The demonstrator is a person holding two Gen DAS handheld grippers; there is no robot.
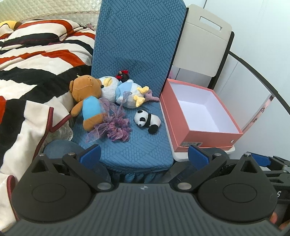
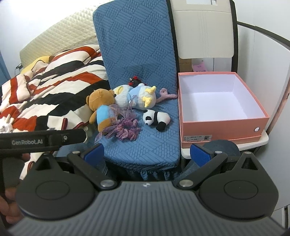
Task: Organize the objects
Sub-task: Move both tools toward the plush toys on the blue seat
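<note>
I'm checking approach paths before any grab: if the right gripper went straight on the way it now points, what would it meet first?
Probably the blue cushion, near its front edge. The open right gripper aims down at bare fabric, short of the purple ribbon bundle and the panda. Depth is uncertain.

You're in a home bedroom: at ten o'clock a bed (image 1: 54, 10) lies under a rumpled red, black and white striped blanket (image 1: 36, 63), its quilted cream headboard (image 2: 59, 36) behind. Dead ahead, soft toys (image 1: 108, 94) sprawl on a blue-covered chair (image 1: 137, 45); white cupboard doors (image 1: 253, 54) at two o'clock.
</note>
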